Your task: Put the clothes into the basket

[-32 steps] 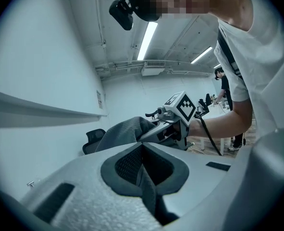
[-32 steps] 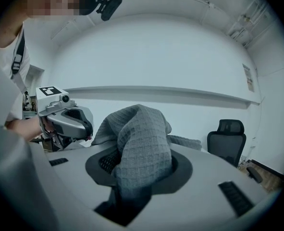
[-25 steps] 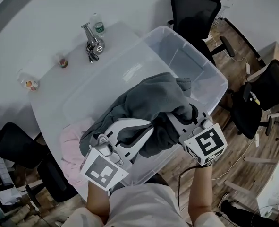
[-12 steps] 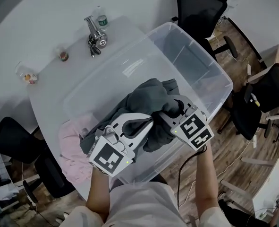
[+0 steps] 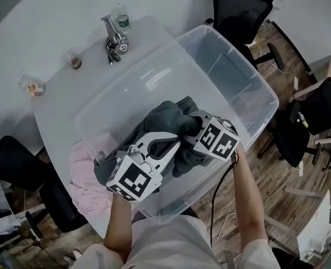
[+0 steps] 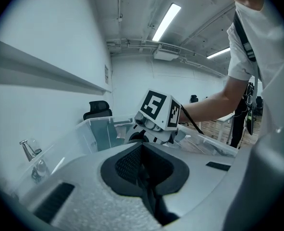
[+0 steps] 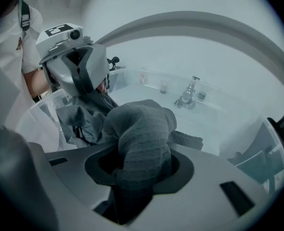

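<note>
While both tongs are clamping the grey garment (image 5: pixel 165 119), it is sitting bunched within the near half of the clear basket (image 5: pixel 245 66), toward its 6 o'clock rim. The left tongs (image 5: pixel 168 144) are pinching a thin fold and the right tongs (image 5: pixel 194 125) a thick one. Open room is showing inside toward 1 o'clock. Pink clothes (image 5: pixel 87 178) are lying at 8 o'clock beside the wall, on the table (image 5: pixel 70 100).

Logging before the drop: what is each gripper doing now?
Left gripper: jaws closed on the grey garment.
Right gripper: jaws closed on the same garment.
</note>
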Demonstrator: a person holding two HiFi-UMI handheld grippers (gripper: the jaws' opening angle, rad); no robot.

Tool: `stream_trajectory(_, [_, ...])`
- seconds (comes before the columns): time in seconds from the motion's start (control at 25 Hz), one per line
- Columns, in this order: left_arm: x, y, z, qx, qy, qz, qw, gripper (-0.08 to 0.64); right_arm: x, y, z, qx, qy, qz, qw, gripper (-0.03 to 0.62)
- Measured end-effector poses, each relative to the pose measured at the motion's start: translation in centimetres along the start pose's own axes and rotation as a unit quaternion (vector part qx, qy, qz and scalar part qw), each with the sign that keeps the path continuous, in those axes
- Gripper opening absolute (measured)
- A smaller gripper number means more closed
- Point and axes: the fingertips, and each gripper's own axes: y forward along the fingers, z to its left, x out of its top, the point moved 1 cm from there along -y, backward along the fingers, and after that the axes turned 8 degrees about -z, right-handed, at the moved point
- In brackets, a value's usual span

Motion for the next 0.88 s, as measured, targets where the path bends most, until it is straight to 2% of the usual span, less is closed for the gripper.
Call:
stream_trajectory(0.24, [-1.1, 0.2, 0.3, 0.003, -0.016, 0.021, 0.9997, 0.003, -2.3, 1.9, 1.1, 0.048, -0.025, 0.039, 0.998, 0.163])
stream_trajectory(0.52, [-1.6, 0.7, -0.1, -0.005, -0.022, 0.027, 0.9994, 0.003, -4.8, 3.1, 2.4, 0.069, -0.052, 0.086, 0.993, 0.187])
stream_trajectory(0.6, [-1.6, 0.8, -0.2, -0.007, -0.023, 0.027, 0.9993, 0.003, -4.9, 3.1, 2.4, 0.071, -0.057, 0.089, 0.992, 0.203])
stream_trajectory(0.72, [-1.5, 0.7, -0.4, -0.007, -0.023, 0.026, 0.9994, 0.004, -4.9, 2.9, 2.4, 0.069, -0.058, 0.086, 0.992, 0.263])
stream_trajectory(0.88, [-1.3, 0.2, -0.4, -0.004, -0.02, 0.024, 0.9995, 0.005, -3.6, 2.5, 2.3, 0.055, -0.066, 0.063, 0.994, 0.279])
